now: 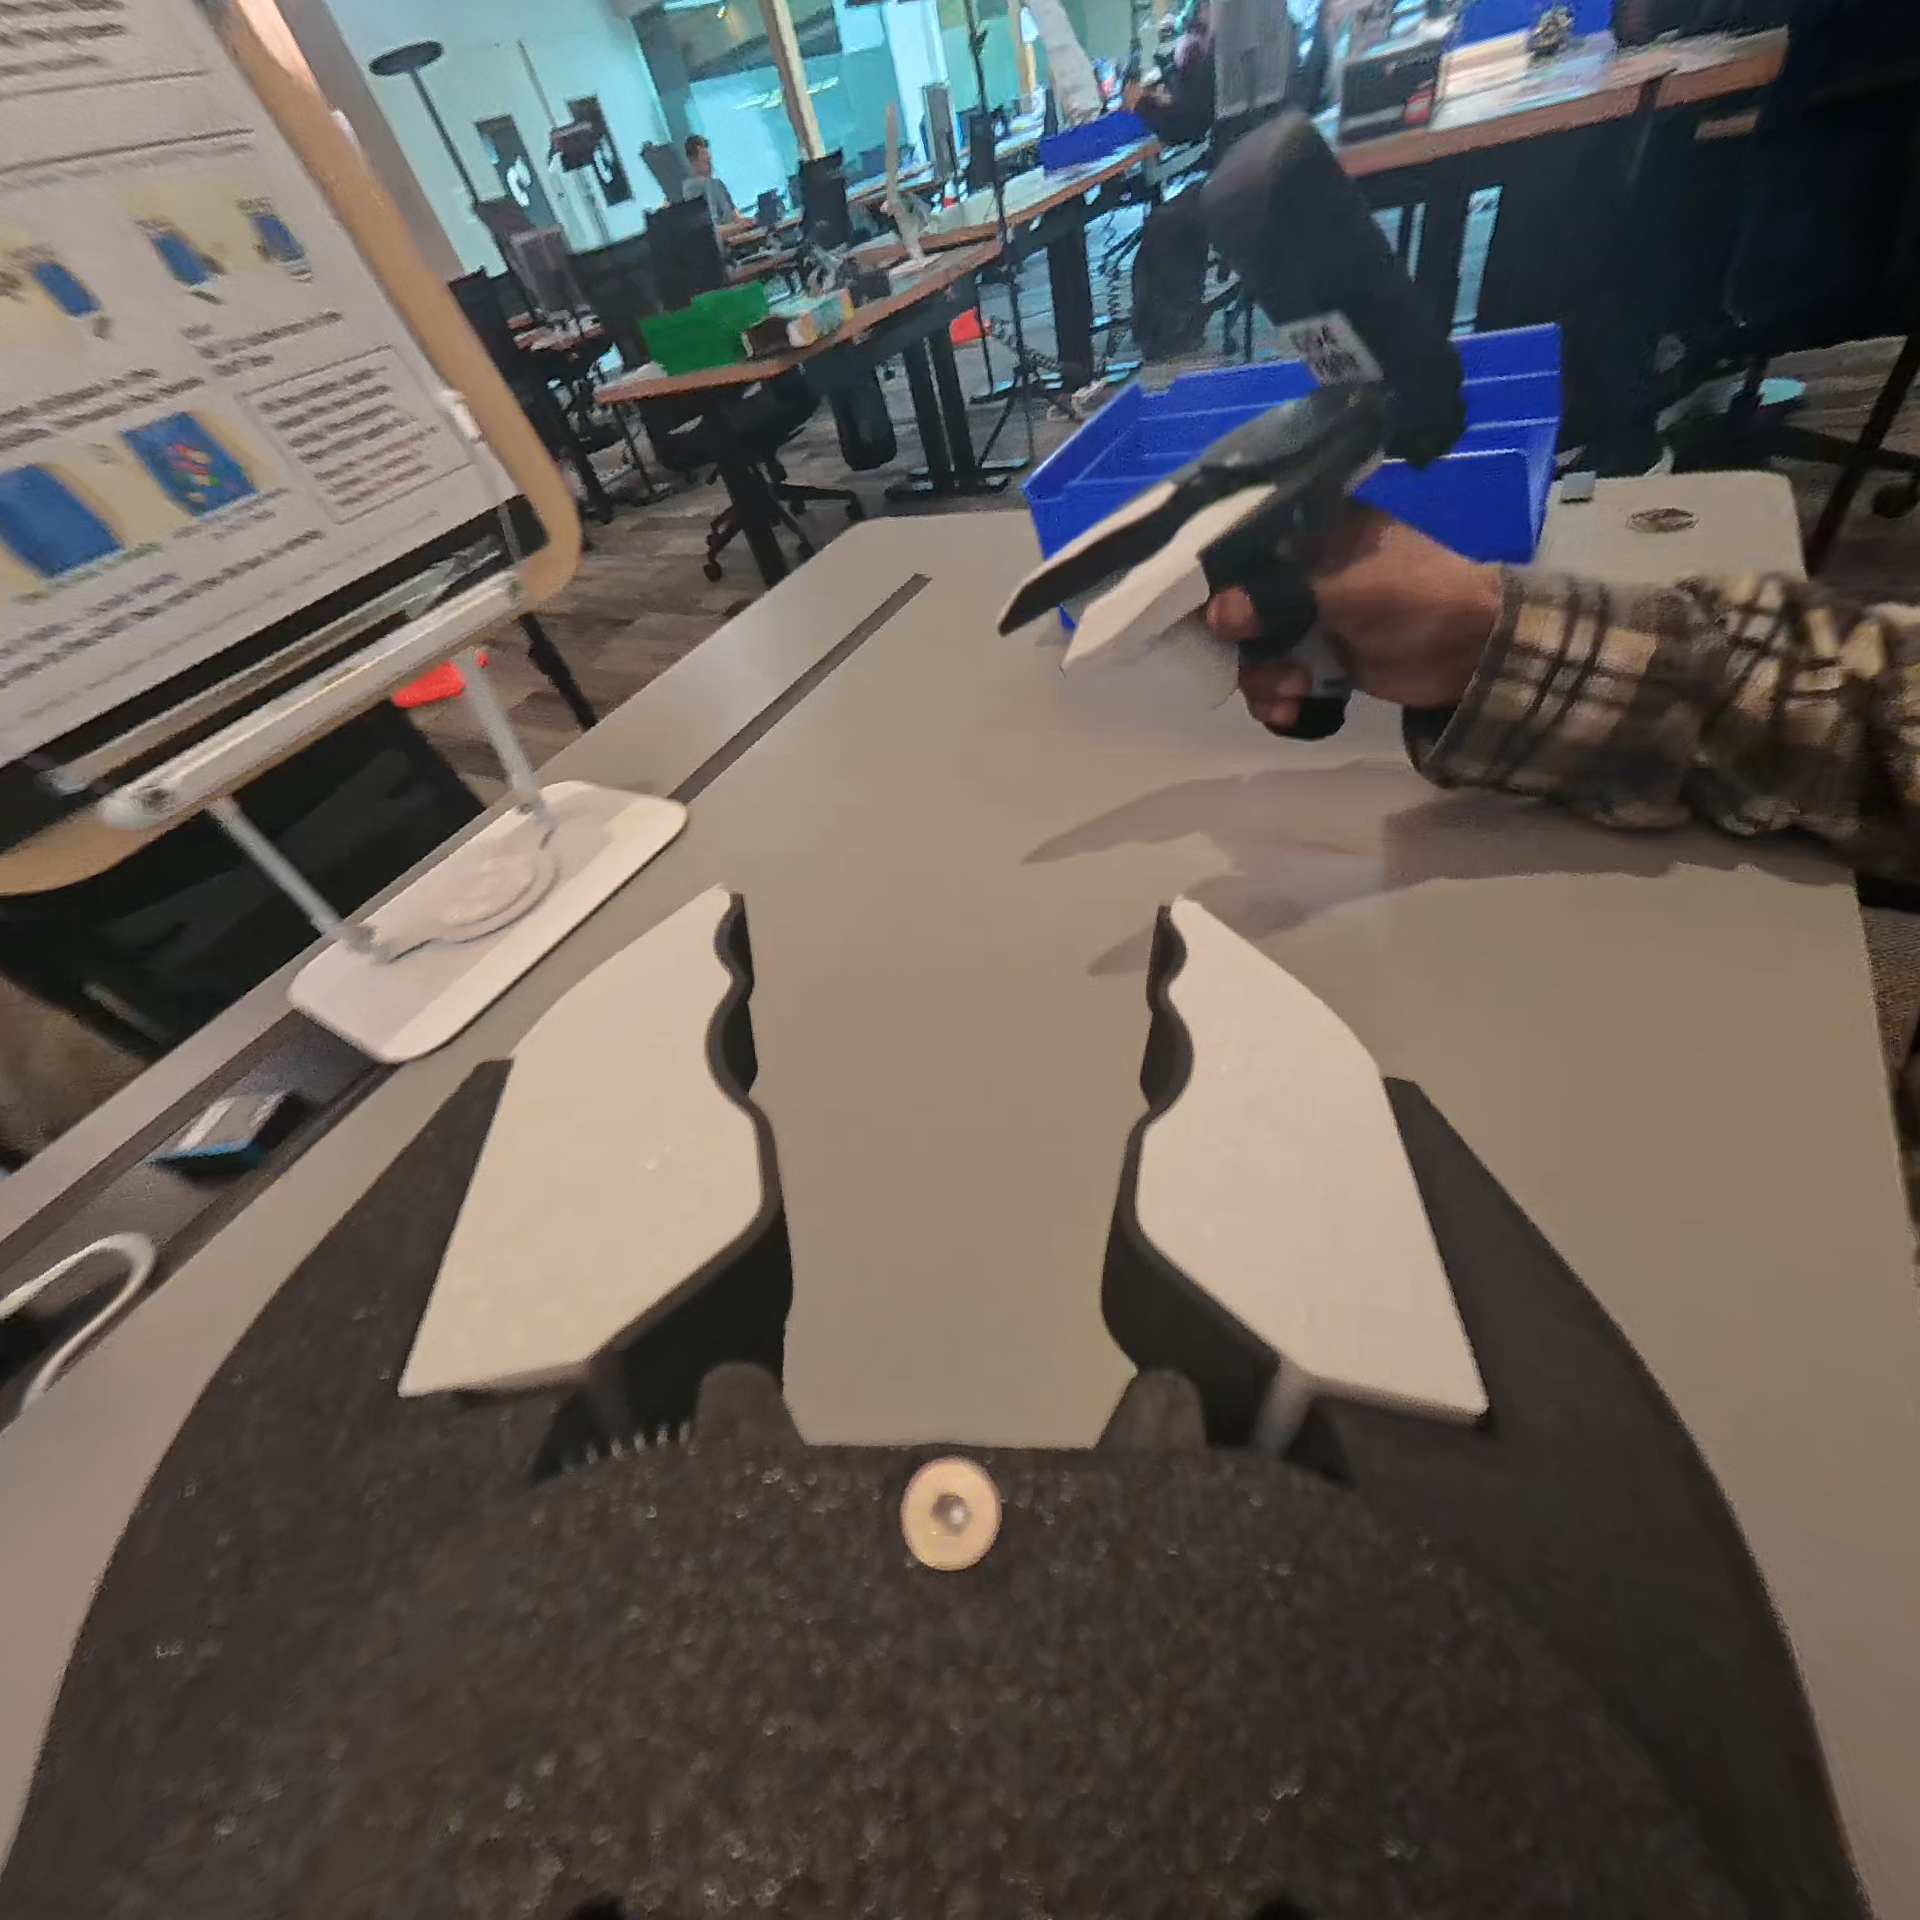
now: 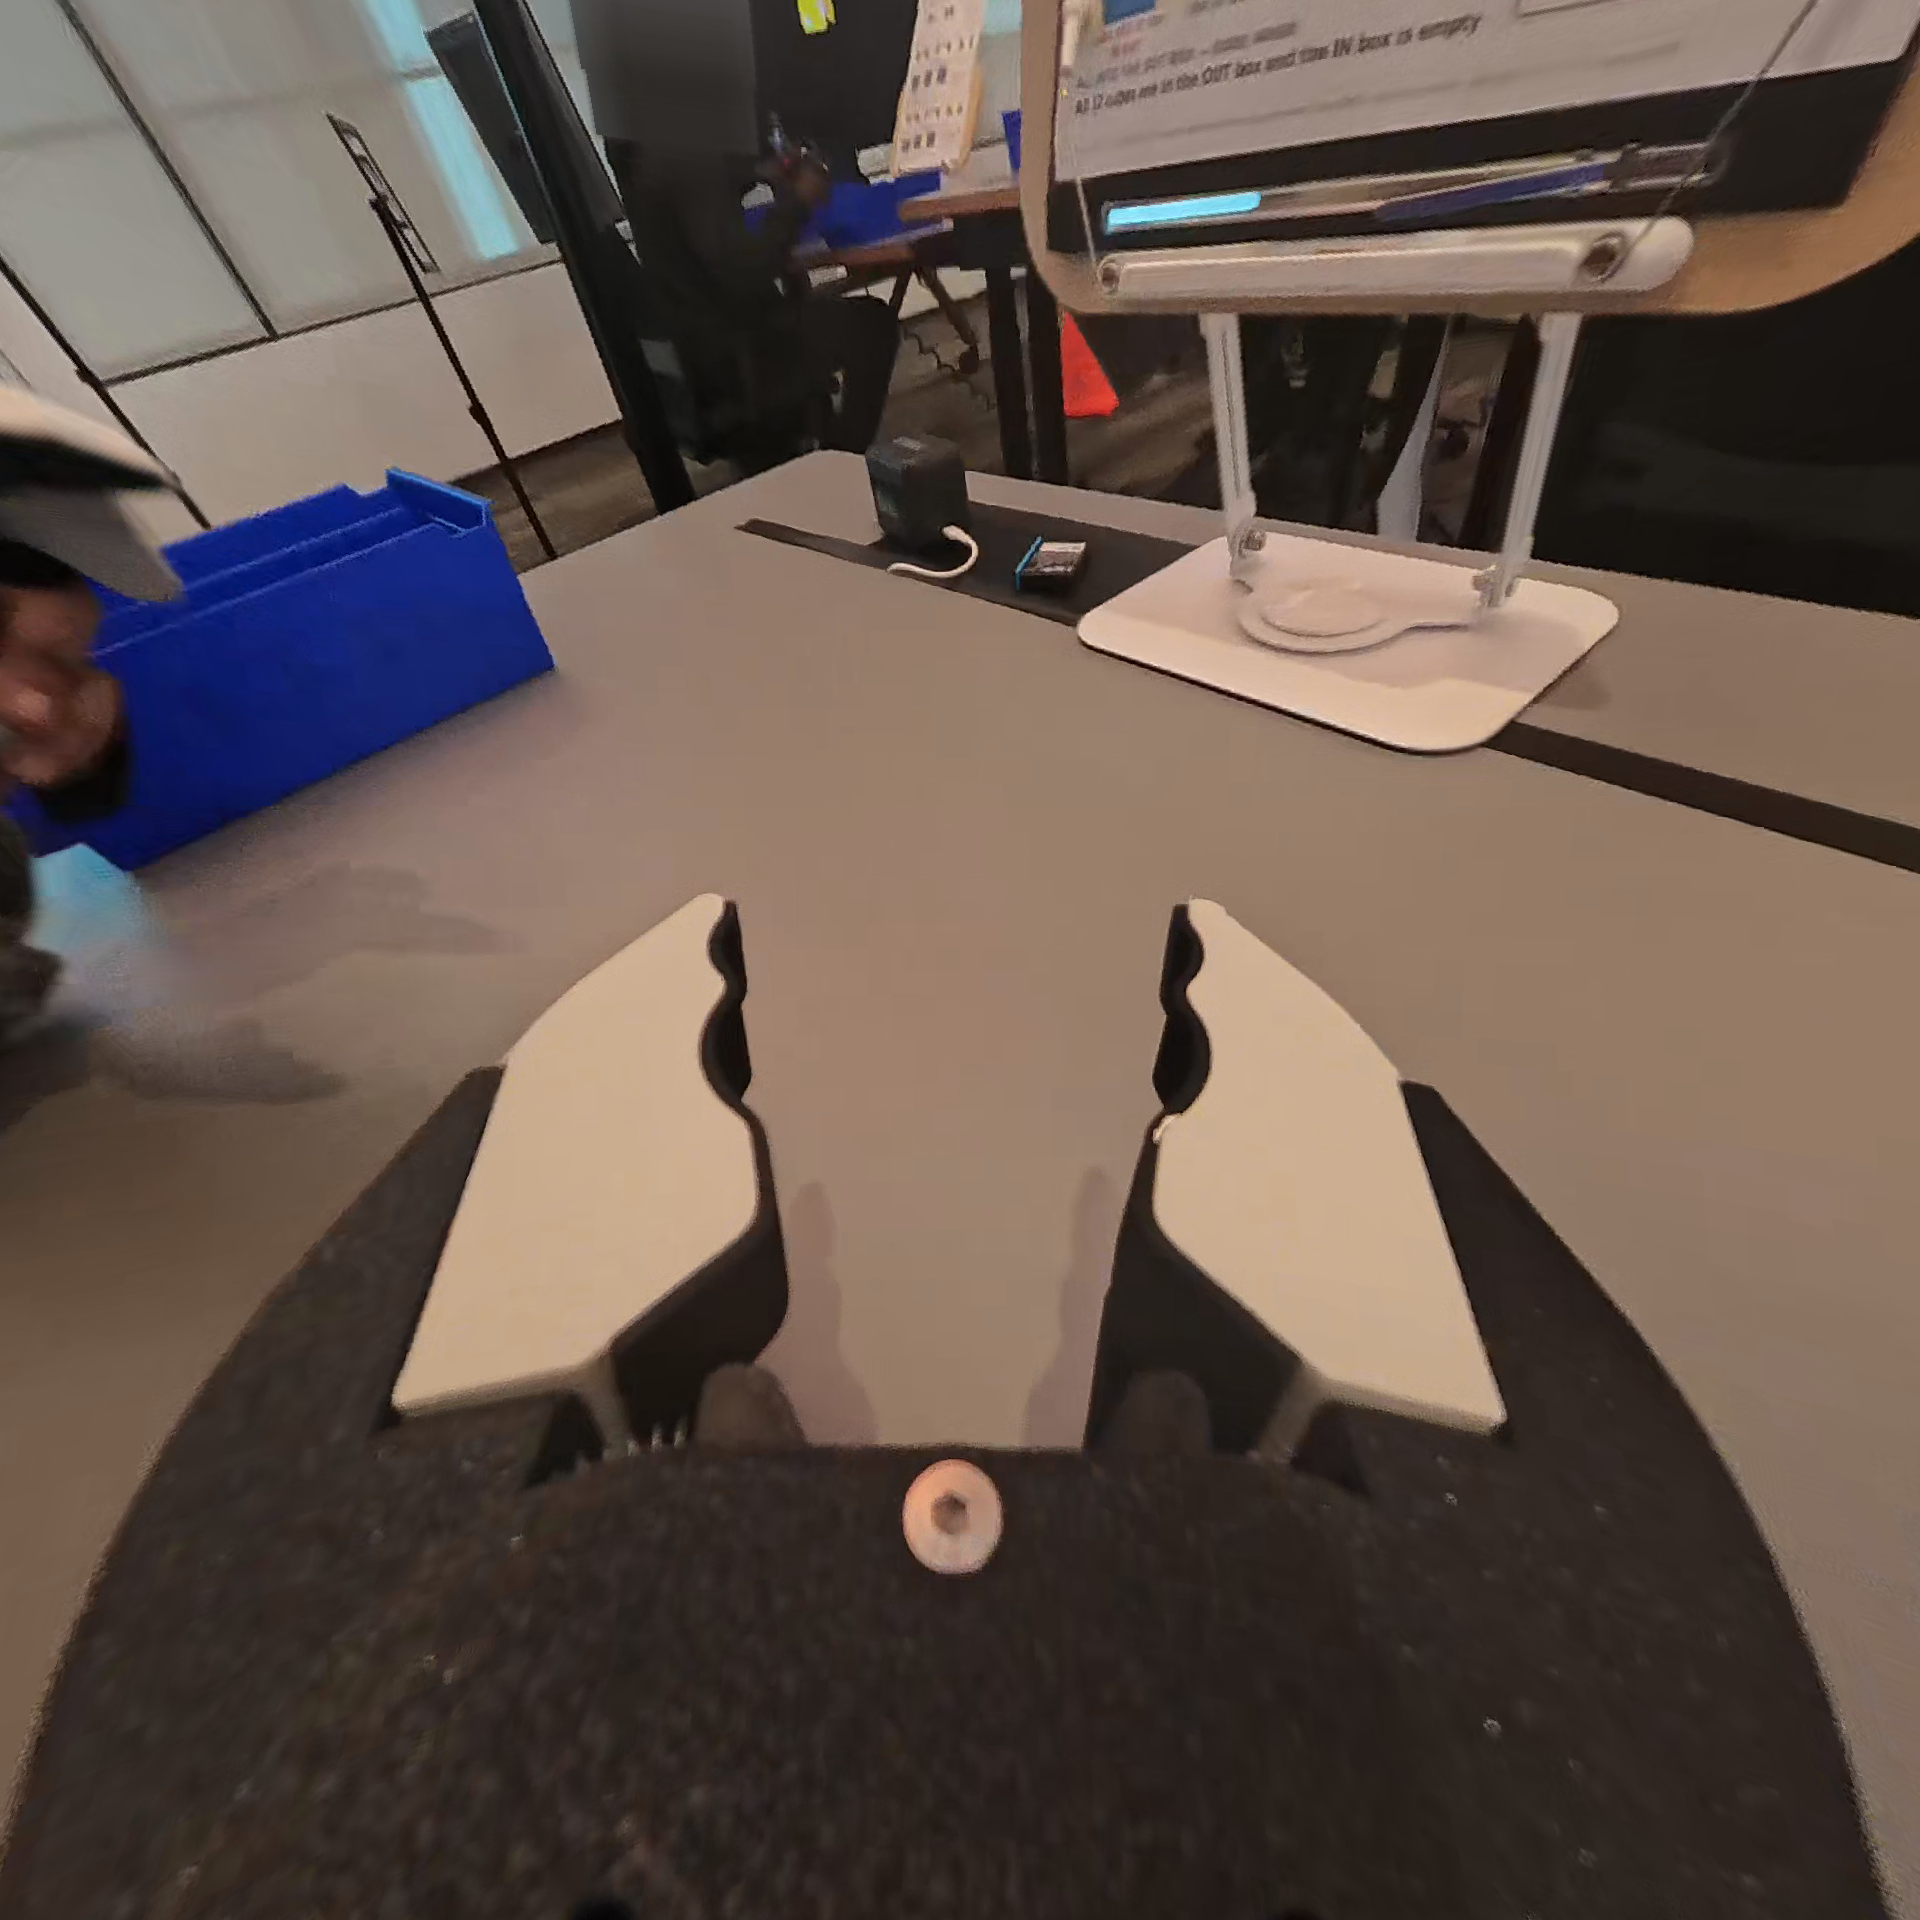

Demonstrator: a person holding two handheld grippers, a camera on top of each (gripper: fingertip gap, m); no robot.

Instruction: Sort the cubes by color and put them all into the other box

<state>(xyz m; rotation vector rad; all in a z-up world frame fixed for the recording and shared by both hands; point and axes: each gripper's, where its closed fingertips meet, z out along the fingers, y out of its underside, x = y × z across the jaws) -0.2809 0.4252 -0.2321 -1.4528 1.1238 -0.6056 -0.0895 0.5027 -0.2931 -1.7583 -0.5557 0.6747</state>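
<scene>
Grey table (image 1: 935, 1195) fills the near ground in both wrist views, bare between each pair of fingers. The left gripper (image 1: 951, 914) is spread wide and holds nothing; the right gripper (image 2: 954, 914) is likewise wide and empty, its fingers low over the table, throwing close shadows beneath them.

Farther out, the left view shows the right gripper side-on, gripped by a hand (image 1: 1382, 623) in a plaid sleeve, its fingers pointing across the table and away from the box behind it. Beyond it sits a blue box (image 1: 1455, 499) near the table's far edge, with dividers inside; the right view shows the same box (image 2: 312, 665) off to its left. No cubes can be seen in either view, and the box's contents are hidden by its walls. A second box is not in view.

To the other side stands a white stand (image 2: 1351, 644) carrying an instruction sheet (image 1: 187, 395), with a small black device (image 2: 920, 488) and cable behind it.

Judged from this, no cube is in hand yet: the step looks like an approach or reposition between picks. The next move calls for turning a gripper toward the box, finding a cube, and lowering wide-open fingers around it.
</scene>
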